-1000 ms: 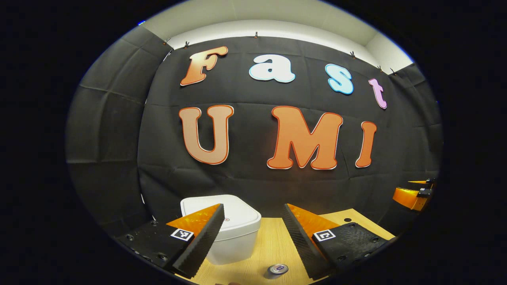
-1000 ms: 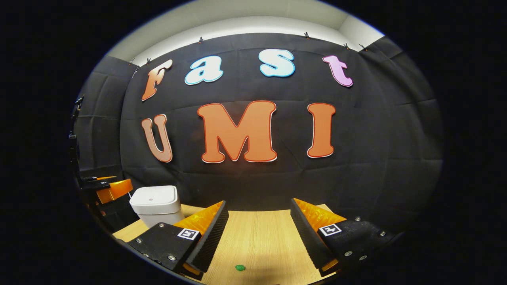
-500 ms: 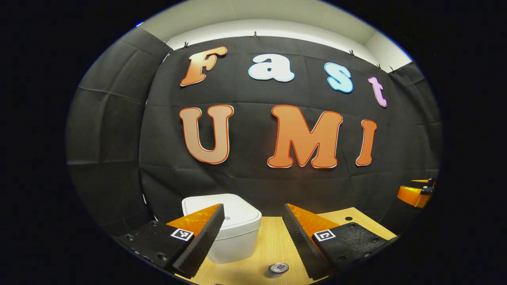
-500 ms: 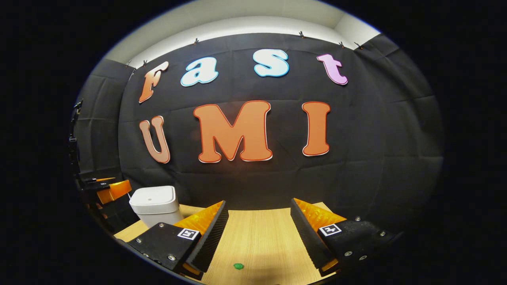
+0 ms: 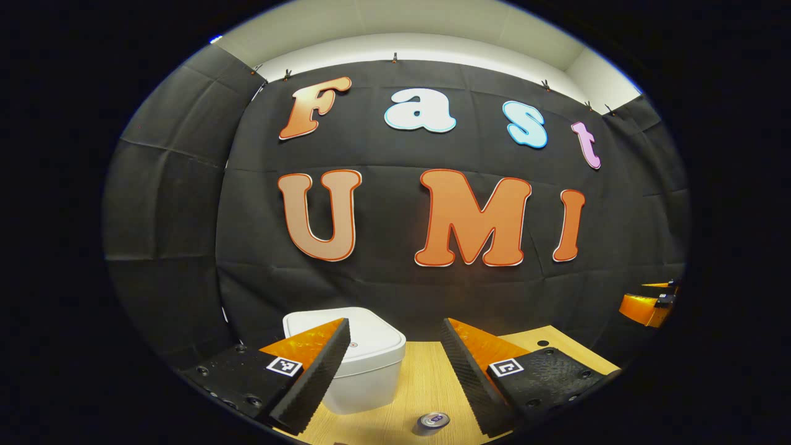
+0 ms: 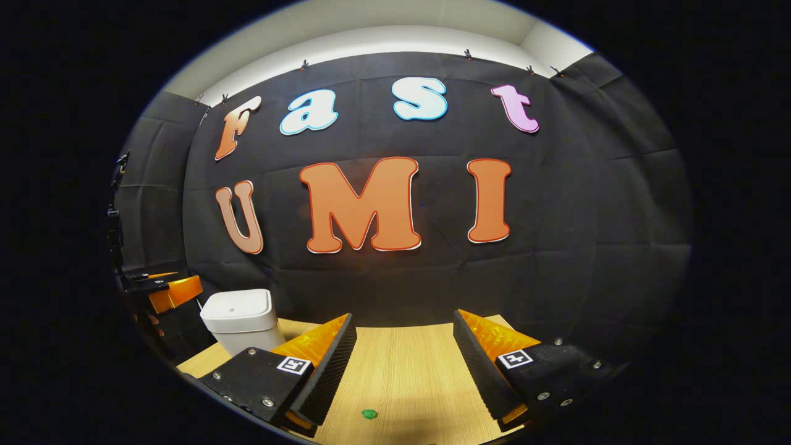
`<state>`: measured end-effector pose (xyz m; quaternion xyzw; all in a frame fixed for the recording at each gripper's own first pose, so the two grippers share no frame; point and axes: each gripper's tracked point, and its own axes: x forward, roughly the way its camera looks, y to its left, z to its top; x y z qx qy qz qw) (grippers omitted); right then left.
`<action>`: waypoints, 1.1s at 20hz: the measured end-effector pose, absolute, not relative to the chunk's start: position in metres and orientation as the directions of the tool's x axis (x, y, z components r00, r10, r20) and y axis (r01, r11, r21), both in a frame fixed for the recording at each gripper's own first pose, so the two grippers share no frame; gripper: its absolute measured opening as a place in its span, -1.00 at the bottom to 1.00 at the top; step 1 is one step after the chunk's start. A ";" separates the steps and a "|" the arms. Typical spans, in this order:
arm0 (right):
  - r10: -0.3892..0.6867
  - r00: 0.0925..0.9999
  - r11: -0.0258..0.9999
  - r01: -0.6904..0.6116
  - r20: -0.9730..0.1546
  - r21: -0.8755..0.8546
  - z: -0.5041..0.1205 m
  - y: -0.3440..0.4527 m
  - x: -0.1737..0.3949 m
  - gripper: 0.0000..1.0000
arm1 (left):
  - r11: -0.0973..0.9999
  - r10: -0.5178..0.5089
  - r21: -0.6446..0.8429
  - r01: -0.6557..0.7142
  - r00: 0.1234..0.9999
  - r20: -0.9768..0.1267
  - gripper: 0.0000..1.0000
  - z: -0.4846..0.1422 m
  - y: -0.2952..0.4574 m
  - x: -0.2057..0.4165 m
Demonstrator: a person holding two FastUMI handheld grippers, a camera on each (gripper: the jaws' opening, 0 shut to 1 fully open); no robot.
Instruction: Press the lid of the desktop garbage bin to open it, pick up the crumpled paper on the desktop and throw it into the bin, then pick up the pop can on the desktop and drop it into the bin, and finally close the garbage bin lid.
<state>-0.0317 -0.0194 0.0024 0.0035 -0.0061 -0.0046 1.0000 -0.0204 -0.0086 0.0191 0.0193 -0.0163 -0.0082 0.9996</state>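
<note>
The white garbage bin (image 5: pixel 364 371) stands on the wooden bench (image 5: pixel 426 383) near the booth's black cloth wall, its lid (image 5: pixel 371 343) down and flat. In the left gripper view it sits just behind the left finger, partly hidden by it, and the pop can (image 5: pixel 432 422) stands upright on the bench nearer the camera, between the two fingers. The left gripper (image 5: pixel 394 361) hovers above the bench with its jaws released and wide apart, holding nothing. In the right gripper view the bin (image 6: pixel 240 318) is off to the left, and a small green speck (image 6: pixel 369 414) lies on the bench between the fingers. The right gripper (image 6: pixel 405 355) likewise has its jaws spread, empty.
</note>
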 end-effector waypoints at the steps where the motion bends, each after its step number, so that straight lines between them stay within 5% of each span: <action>1: -0.011 1.000 1.000 0.011 0.013 0.007 0.002 -0.020 -0.032 0.88 | 0.999 -0.022 0.039 0.021 0.999 0.031 0.88 0.019 -0.009 -0.020; 9: -0.029 0.999 1.000 0.029 0.022 0.009 0.004 -0.021 -0.032 0.88 | 0.999 -0.030 0.028 0.029 0.999 0.036 0.76 0.023 -0.007 -0.021; 14: -0.033 0.999 0.999 0.033 0.016 0.004 0.003 -0.019 -0.032 0.88 | 1.000 0.024 0.017 -0.024 1.000 -0.003 -0.85 0.014 0.012 -0.019; 15: -0.032 0.999 0.999 0.032 0.014 0.004 0.003 -0.020 -0.031 0.88 | 1.000 -0.015 0.006 0.015 1.000 -0.014 -0.99 0.010 0.004 -0.018; 22: -0.032 0.999 0.999 0.032 0.013 0.003 0.005 -0.020 -0.028 0.88 | 0.998 -0.038 0.051 0.040 0.999 -0.039 -1.00 0.039 0.017 0.011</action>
